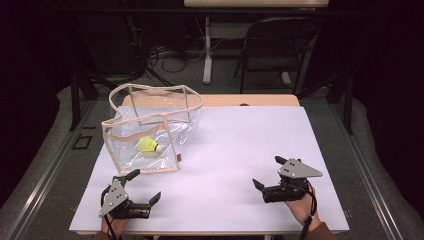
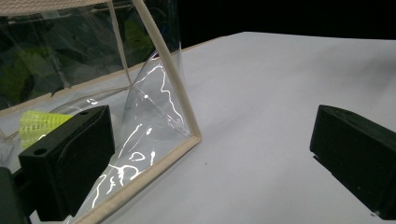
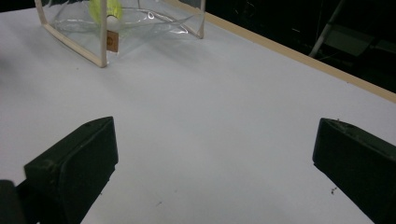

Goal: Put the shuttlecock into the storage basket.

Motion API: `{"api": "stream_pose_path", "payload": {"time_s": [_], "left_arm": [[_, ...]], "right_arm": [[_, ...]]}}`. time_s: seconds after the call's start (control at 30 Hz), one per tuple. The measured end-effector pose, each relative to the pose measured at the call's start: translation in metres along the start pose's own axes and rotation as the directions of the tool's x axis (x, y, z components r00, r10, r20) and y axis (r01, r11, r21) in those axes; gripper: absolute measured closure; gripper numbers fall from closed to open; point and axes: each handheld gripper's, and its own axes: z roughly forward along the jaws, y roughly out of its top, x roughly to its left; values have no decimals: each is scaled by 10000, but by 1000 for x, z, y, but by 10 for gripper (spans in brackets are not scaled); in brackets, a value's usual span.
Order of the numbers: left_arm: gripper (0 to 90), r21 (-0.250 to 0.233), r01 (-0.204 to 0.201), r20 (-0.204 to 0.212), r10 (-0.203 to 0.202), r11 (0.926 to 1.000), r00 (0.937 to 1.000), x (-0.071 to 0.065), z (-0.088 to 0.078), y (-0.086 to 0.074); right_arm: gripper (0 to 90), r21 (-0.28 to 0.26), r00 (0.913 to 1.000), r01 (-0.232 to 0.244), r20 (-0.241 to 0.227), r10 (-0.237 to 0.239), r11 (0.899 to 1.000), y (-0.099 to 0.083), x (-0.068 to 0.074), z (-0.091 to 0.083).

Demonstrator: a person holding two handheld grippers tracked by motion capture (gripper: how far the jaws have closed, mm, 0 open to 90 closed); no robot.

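Left gripper [image 1: 142,187]: we see its jaws spread apart, empty, just beside the clear plastic bag with beige trim [image 1: 150,125].
Right gripper [image 1: 268,172]: jaws apart, empty.
Yellow-green shuttlecock [image 1: 148,145]: inside the bag.

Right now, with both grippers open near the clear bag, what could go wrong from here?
1. The clear bag is floppy, with a sagging rim; a jaw pushing it could fold the opening shut or slide it across the white table.
2. The left gripper sits close to the bag's corner and might snag the trim instead of grasping it.
3. The yellow shuttlecock lies loose inside and may roll out if the bag tips.
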Motion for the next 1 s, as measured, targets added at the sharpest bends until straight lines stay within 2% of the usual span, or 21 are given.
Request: {"api": "stream_pose_path", "payload": {"time_s": [0.27, 0.47, 0.6, 1.0], "left_arm": [[0, 7, -7, 2, 7, 10000, 10000, 0, 0, 0], [0, 22, -25, 18, 25, 10000, 10000, 0, 0, 0], [0, 35, -30, 17, 30, 10000, 10000, 0, 0, 0], [0, 53, -35, 80, 35, 10000, 10000, 0, 1, 0]], "right_arm": [[0, -117, 10000, 7, -2, -7, 9999, -17, 2, -3], [0, 79, 10000, -81, -29, 81, 9999, -31, 3, -4], [0, 4, 10000, -73, -47, 73, 10000, -37, 4, -6], [0, -408, 9995, 309, 93, -306, 9987, -54, 8, -11]]}}
